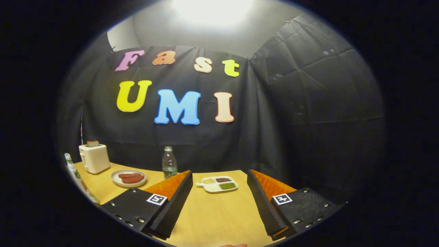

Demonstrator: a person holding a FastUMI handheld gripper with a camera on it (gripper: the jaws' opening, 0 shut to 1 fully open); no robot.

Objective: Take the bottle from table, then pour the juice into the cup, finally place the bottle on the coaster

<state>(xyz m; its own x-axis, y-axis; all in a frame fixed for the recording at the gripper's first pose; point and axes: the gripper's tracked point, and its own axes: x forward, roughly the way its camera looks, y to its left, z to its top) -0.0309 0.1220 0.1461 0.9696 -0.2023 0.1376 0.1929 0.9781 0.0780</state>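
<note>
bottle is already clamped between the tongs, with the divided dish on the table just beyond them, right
Not quite. In the gripper view the tongs are open with nothing between them; the bottle stands untouched on the table, beyond the left finger. The divided dish does sit just beyond them.

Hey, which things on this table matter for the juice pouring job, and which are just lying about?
For the job: clear plastic bottle; open claw.

Lying about: cream toaster, white plate of sausages, white divided dish, green-and-white bottle.
</note>
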